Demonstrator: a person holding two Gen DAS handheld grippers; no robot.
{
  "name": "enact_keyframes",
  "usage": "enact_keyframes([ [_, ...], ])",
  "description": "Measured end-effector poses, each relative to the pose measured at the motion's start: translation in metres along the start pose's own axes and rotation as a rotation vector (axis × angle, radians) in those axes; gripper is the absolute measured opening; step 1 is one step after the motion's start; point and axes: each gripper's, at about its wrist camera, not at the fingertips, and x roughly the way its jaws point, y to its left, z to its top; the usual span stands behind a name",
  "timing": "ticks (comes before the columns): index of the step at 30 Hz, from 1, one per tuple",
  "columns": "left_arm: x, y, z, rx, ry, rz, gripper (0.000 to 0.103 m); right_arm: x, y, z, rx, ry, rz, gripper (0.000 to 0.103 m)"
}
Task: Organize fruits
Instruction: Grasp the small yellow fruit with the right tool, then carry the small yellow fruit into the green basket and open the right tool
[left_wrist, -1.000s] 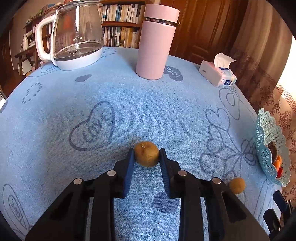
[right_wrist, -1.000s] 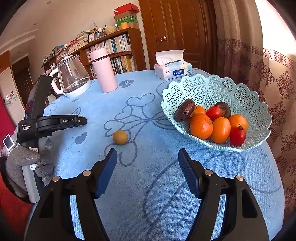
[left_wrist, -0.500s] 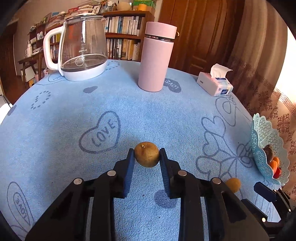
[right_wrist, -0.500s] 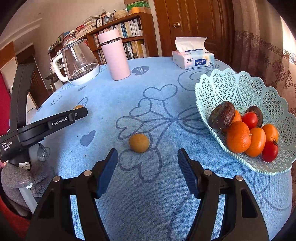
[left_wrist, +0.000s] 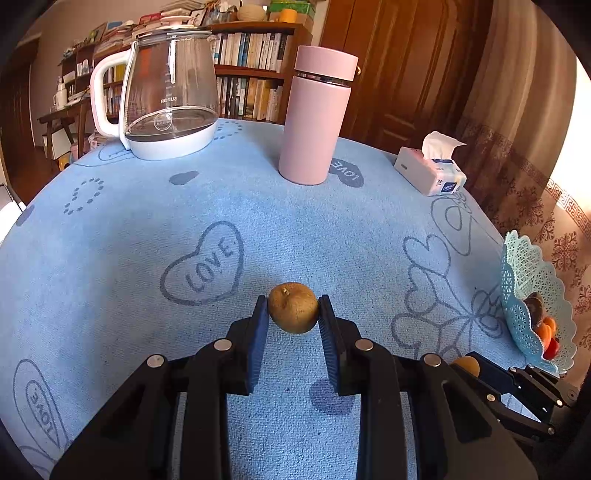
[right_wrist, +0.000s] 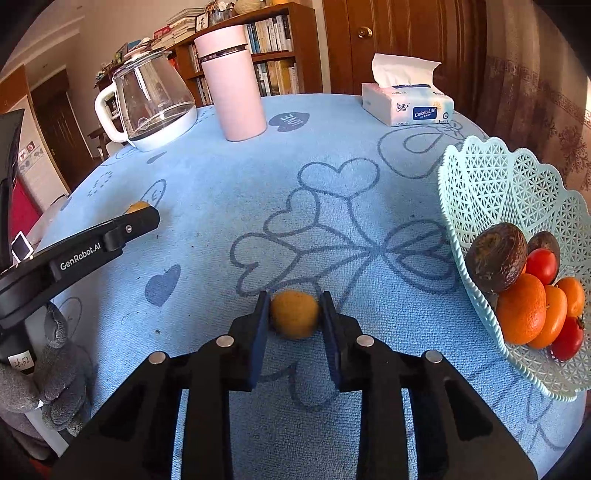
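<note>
My left gripper (left_wrist: 293, 314) is shut on a small brownish-yellow round fruit (left_wrist: 293, 307), held a little above the blue tablecloth with its shadow below. My right gripper (right_wrist: 294, 314) is shut on a second small yellow-orange fruit (right_wrist: 294, 313) that rests on the cloth. That second fruit (left_wrist: 467, 364) peeks out behind the right gripper's finger at the lower right of the left wrist view. A pale green lattice fruit basket (right_wrist: 491, 184) at the right holds oranges, red tomatoes and dark brown fruits. The left gripper's arm (right_wrist: 92, 247) reaches in from the left of the right wrist view.
At the far side of the round table stand a glass kettle (left_wrist: 166, 92), a pink thermos (left_wrist: 314, 114) and a tissue pack (left_wrist: 430, 173). A grey-gloved hand (right_wrist: 44, 384) holds the left tool. Bookshelves, a wooden door and a curtain lie beyond the table edge.
My right gripper moved forward and left to the loose yellow fruit and closed its jaws around it. The left gripper kept its grip and tilted up slightly.
</note>
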Motion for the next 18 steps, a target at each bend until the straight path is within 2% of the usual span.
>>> enact_keyframes([
  [18,-0.004,-0.005,-0.001,0.019,-0.009,-0.007,0.028,-0.054,-0.021,-0.001,0.090,-0.117,0.008,0.028],
])
